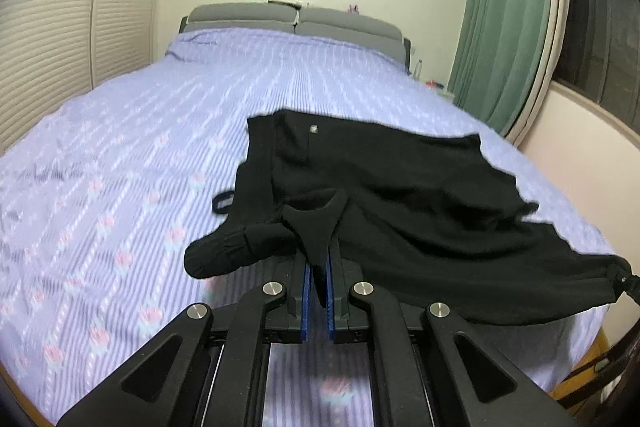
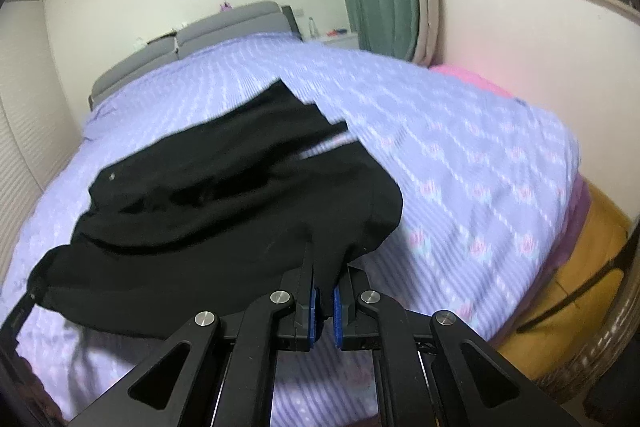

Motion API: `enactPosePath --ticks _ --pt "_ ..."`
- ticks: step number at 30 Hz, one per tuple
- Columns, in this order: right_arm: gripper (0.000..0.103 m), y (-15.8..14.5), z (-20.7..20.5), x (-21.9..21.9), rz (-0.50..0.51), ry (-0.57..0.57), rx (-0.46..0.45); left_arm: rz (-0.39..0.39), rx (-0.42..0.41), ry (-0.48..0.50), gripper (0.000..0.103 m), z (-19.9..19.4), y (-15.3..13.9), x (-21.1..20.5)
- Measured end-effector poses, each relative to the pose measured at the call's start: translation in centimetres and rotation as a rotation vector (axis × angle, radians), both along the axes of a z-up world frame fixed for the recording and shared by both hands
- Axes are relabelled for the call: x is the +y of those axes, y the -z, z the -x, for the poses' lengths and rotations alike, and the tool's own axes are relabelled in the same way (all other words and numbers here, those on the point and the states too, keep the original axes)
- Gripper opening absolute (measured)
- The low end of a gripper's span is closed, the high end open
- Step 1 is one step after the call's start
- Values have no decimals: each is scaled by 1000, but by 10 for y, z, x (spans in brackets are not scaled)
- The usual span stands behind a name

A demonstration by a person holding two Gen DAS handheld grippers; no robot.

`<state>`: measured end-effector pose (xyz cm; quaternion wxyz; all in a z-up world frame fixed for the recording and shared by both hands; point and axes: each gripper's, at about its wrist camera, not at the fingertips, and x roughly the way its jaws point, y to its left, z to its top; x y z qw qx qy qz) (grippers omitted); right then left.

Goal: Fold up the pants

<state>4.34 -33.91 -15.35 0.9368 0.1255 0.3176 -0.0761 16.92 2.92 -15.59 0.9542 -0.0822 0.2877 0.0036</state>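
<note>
Between both grippers' fingers [image 1: 335, 267], black pants [image 1: 400, 195] hang pinched.

No readable text

The small pale tag [image 1: 314, 128] on the black pants [image 1: 400, 187] is too blurred to read; nothing else in either view carries lettering.

Wide open bedspread [image 1: 132, 155] left of black pants [image 1: 400, 187], clear to grey headboard [image 1: 292, 21]. More bare spread [image 2: 480, 155] right of pants, up to pink bundle [image 2: 472, 77] by the wall. Hemmed in far right by green curtain [image 1: 504, 27] and window ledge [image 1: 592, 115]; louvred doors [image 1: 60, 39] along left side. Bottle [image 1: 419, 67] beside headboard, well apart.
</note>
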Motion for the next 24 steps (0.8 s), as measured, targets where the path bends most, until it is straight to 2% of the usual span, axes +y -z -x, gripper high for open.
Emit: enactPosePath --ticks 9,18,24 --pt "6 -54 -30 -5 0 -34 -89 -11 -69 -6 8 -37 -45 -4" --pt "6 -102 -100 -5 6 -62 -177 -38 -113 2 8 -103 -92 -8" --pt "6 -118 -163 -9 9 -82 -185 -57 -91 1 8 -163 -101 -7"
